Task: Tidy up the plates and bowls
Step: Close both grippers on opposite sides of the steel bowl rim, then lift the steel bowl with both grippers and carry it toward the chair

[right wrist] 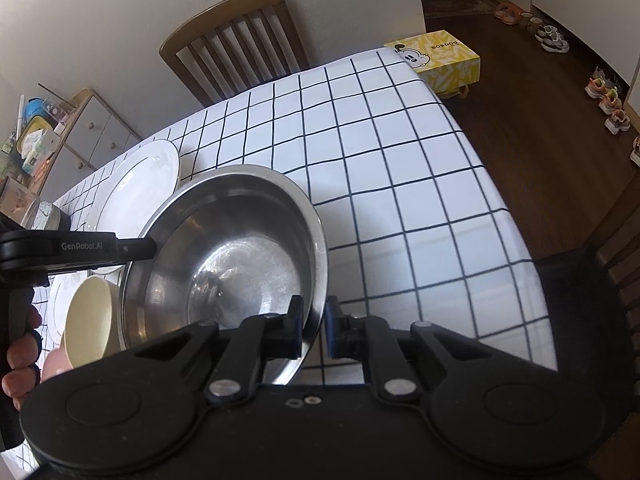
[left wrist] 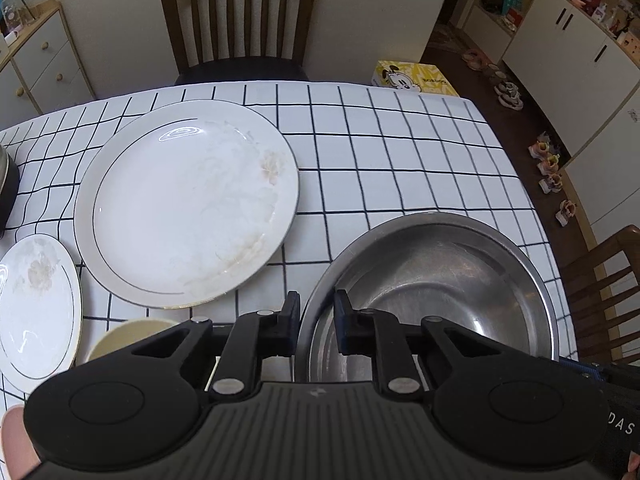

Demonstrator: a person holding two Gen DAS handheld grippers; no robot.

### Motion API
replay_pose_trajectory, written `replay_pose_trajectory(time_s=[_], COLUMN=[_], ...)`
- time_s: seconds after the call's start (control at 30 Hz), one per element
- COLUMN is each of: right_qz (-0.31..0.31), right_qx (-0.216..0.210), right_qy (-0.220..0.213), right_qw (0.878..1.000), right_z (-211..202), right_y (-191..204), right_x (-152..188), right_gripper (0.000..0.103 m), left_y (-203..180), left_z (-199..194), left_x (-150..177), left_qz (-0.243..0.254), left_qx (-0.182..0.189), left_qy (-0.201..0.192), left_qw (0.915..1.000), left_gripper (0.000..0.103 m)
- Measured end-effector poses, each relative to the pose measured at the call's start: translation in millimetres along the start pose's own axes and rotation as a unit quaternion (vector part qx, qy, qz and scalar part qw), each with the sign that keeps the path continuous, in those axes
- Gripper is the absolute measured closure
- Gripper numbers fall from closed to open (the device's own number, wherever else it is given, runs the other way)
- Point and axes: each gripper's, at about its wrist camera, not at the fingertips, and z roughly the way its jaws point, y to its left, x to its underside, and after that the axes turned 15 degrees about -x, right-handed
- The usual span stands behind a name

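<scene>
A large steel bowl [left wrist: 440, 276] is held by its rim from both sides, above the checked tablecloth. My left gripper [left wrist: 317, 316] is shut on its left rim. My right gripper [right wrist: 314, 328] is shut on its near right rim; the bowl also shows in the right wrist view [right wrist: 232, 248], tilted. A large white plate [left wrist: 188, 204] lies on the table to the left. A smaller white plate [left wrist: 36, 300] lies at the far left. A cream bowl [left wrist: 128, 338] sits just under my left gripper, partly hidden; it also shows in the right wrist view [right wrist: 90, 320].
The table [left wrist: 400, 152] has a white cloth with a black grid. A wooden chair [left wrist: 240, 20] stands at the far side, another chair [left wrist: 608, 280] at the right. A dark pot [left wrist: 6, 184] sits at the left edge. A yellow box [right wrist: 440, 58] lies on the floor.
</scene>
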Motion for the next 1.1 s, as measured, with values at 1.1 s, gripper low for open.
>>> replay_pose_trajectory(time_s=[1.1], right_qz=[0.023], right_qx=[0.068], right_qy=[-0.008], right_qw=[0.997], right_z=[-140], right_y=[10], right_x=[161], right_gripper=[0.093], left_y=[-13], left_z=[-132], left_x=[210], left_qz=[0.124], left_qx=[0.093], left_qy=[-0.006], left_qw=[0.9880], left_gripper=[0.089])
